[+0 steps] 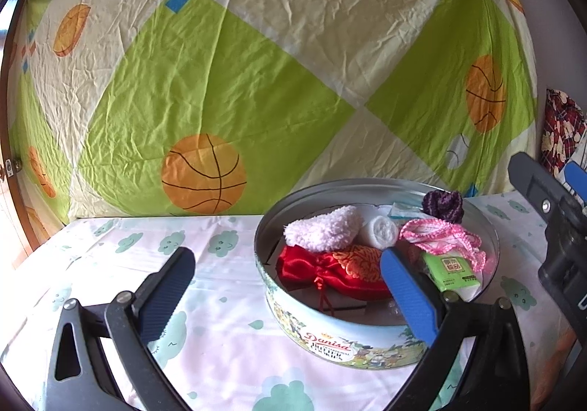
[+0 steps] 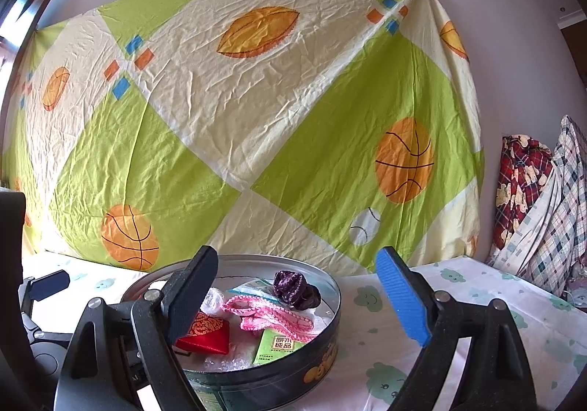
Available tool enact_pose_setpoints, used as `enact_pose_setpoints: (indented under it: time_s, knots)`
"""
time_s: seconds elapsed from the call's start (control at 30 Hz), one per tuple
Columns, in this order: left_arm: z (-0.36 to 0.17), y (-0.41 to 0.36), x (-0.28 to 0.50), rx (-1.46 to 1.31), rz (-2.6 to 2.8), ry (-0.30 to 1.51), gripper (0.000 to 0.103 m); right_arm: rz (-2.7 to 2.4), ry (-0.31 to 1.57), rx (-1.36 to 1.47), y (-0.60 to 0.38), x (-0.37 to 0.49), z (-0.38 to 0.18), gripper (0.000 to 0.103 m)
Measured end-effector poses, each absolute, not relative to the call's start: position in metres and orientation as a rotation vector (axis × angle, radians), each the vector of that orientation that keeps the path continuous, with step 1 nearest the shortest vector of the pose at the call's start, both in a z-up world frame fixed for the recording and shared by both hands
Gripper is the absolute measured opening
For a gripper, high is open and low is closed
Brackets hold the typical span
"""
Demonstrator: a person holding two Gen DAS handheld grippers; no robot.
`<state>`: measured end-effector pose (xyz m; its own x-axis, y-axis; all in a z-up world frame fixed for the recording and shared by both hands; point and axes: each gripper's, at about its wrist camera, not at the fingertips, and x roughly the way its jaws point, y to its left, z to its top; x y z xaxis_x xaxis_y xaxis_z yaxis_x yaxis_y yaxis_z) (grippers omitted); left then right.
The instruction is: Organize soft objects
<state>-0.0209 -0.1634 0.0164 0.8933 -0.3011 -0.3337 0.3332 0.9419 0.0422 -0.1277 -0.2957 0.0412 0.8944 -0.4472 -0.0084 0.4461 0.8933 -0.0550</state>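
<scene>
A: What does the left wrist camera see?

B: A round cookie tin point(image 1: 330, 334) sits on the bench point(image 1: 227, 301) — it has a white cloth with green clouds. Inside the tin are a fluffy white sock point(image 1: 323, 231), a red pouch point(image 1: 330, 273), a pink knitted piece point(image 1: 444, 238), a purple scrunchie point(image 1: 442, 206), a white roll point(image 1: 379, 233) and a green tissue pack point(image 1: 451, 270).

A: And the left gripper point(image 1: 290, 295)?

B: Its fingers are wide apart and hold nothing. The blue one is in front of the tin.

A: Now the right wrist camera?

B: The same tin point(image 2: 279, 380) is low on the left. The right gripper point(image 2: 297, 301) has its fingers spread wide — nothing is between them. The black finger is in front of the red pouch point(image 2: 209, 336). A bright ball sheet point(image 2: 256, 117) hangs behind.
</scene>
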Motion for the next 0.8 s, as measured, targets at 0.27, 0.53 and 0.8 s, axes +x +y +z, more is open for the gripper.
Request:
enact_pose_setpoints:
  time_s: [0.27, 0.53, 0.8]
  knots:
    - [0.018, -0.157, -0.029, 0.085, -0.327, 0.318, 0.103, -0.464, -0.010, -0.056, -0.289, -0.142, 0.041, 0.090]
    - [0.018, -0.151, -0.041, 0.077, -0.343, 0.302, 0.103, -0.446, -0.017, -0.060, -0.279, -0.154, 0.040, 0.091]
    - [0.019, -0.149, -0.046, 0.068, -0.344, 0.298, 0.103, -0.465, -0.044, -0.052, -0.279, -0.159, 0.041, 0.096]
